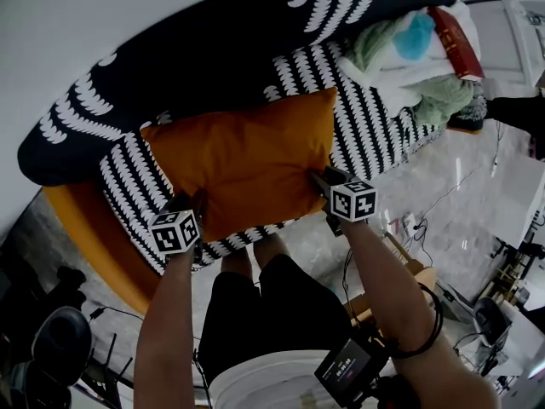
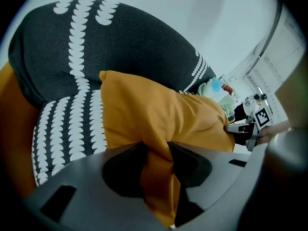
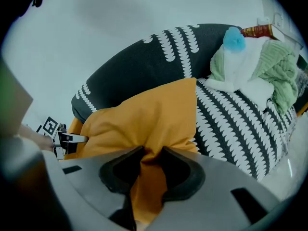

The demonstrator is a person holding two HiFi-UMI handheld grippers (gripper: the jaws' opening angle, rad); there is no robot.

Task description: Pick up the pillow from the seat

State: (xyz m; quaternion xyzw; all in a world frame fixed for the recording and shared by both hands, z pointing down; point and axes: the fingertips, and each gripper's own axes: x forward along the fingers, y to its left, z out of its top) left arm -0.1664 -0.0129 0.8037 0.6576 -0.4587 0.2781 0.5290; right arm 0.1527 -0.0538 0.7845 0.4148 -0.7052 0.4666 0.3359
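An orange pillow (image 1: pixel 243 162) lies on the black-and-white patterned seat (image 1: pixel 366 118) of a sofa. My left gripper (image 1: pixel 189 204) is at the pillow's near left corner, shut on a pinched fold of orange fabric (image 2: pixel 156 162). At the near right corner my right gripper (image 1: pixel 322 182) is shut on another fold of the pillow (image 3: pixel 149 170). In the left gripper view the pillow (image 2: pixel 163 112) spreads ahead with the right gripper (image 2: pixel 243 129) at its far end; the right gripper view shows the left gripper (image 3: pixel 67 139) across the pillow (image 3: pixel 144 117).
The sofa's dark backrest (image 1: pixel 204 49) curves behind the pillow. A pile of green and white cloth (image 1: pixel 409 58), a blue thing (image 1: pixel 417 34) and a red book (image 1: pixel 456 41) sit at the seat's right end. Cables and equipment (image 1: pixel 502 313) lie on the floor around the person's legs (image 1: pixel 264 305).
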